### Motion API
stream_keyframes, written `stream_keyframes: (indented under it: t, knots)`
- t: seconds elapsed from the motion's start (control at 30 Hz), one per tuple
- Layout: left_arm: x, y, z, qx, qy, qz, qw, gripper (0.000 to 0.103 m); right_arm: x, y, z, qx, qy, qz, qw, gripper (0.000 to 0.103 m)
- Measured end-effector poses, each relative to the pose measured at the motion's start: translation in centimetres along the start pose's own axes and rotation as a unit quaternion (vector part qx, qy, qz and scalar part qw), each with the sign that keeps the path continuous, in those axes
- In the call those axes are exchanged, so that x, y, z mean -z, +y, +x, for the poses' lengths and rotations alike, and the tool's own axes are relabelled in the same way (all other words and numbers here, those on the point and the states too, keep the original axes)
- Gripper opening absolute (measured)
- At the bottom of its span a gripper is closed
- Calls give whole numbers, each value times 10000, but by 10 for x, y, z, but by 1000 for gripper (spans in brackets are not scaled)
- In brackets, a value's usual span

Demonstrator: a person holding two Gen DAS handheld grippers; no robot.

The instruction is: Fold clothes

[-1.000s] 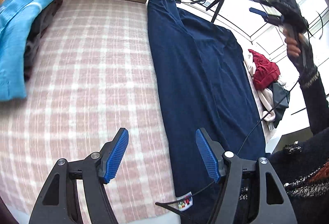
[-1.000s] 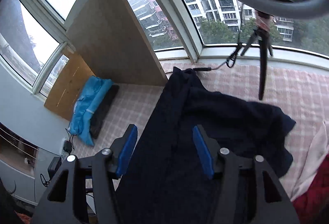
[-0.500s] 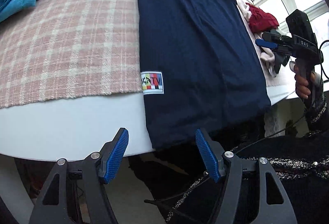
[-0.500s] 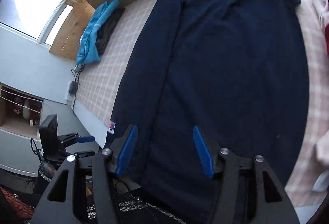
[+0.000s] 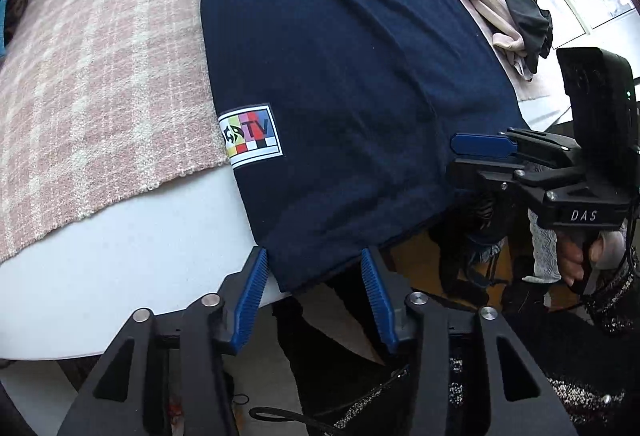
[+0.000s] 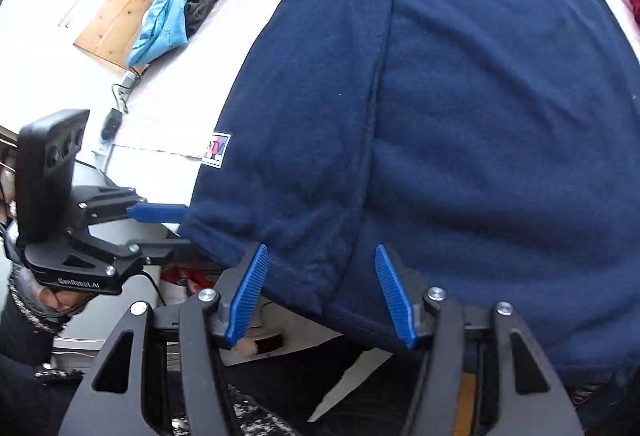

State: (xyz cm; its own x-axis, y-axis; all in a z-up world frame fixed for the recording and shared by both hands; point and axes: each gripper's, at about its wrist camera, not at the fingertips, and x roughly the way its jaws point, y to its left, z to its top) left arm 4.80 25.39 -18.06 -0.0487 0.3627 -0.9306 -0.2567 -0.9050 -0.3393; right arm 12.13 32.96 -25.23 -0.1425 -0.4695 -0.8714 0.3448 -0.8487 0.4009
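Both grippers at near hem of navy shirt laid flat on the table.

Left wrist view: left gripper [image 5: 314, 294] jaws closing, partway shut, hem of navy shirt [image 5: 352, 68] between the blue pads; can't tell if pads press the cloth yet. Shirt lies over pink plaid blanket [image 5: 100, 76] w/ hem hanging past white table edge [image 5: 132, 244]; TV patch [image 5: 250, 136] near left side. Right gripper [image 5: 480, 152] at shirt's right hem corner. Clothes pile [image 5: 504, 0] far right.
Right wrist view: right gripper [image 6: 322, 294] jaws open fairly wide, closing slightly, hem fold between pads, no clear contact. Left gripper [image 6: 160, 214] at shirt's left corner. Light-blue garment [image 6: 176, 8] far back left.
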Motion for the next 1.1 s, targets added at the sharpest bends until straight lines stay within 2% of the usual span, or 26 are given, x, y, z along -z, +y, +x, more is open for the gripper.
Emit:
stream_keyframes:
  t: [0.03,0.1,0.2,0.27,0.37,0.47,0.53,0.6,0.63,0.67,0.7,0.73,0.83,0.9,1.03,1.1]
  knots:
    - [-1,2,-1,0,2,-28,10000,30,1,2,0,72,-2,-24,10000,46]
    - [-2,5,-1,30,-21,-43,10000,11,2,5,2,172,27,-72,9998,31]
    - [-1,5,-3,144,-121,35,9998,7,2,5,2,385,-13,-134,9992,16]
    - [0,3,-7,104,-161,163,9997,6,1,0,0,143,35,75,9999,6]
    - [5,7,-29,275,-369,181,9988,4,0,-5,-6,-239,47,321,9992,5]
    - [10,15,-43,352,-521,110,9980,4,3,-4,-6,-39,126,234,9996,5]
    - [16,25,-35,437,-403,69,9982,4,6,-10,1,214,332,250,9989,1]
    - [17,28,-22,383,-206,57,9990,4,6,-14,-3,287,409,297,9983,1]
    - [18,29,-17,387,-112,50,9992,5,5,-16,-6,314,429,318,9981,6]
    - [19,30,-16,364,-50,48,9993,6,3,-17,-13,304,372,331,9983,6]
    - [20,32,-17,360,22,46,9993,14,1,-18,-20,293,314,344,9985,6]
    - [20,35,-19,340,59,47,9994,17,-2,-19,-26,274,240,349,9987,6]
    - [17,39,-43,235,-197,74,9995,21,-26,-17,-42,130,-195,247,9994,6]
    - [6,37,-59,176,-483,201,9985,26,-50,-14,-40,202,-415,78,9989,6]
    - [-41,20,-52,265,-903,597,9938,30,-114,-25,-18,116,-669,-25,9977,6]
    - [-63,14,-41,282,-985,695,9923,31,-143,-35,1,54,-667,33,9978,6]
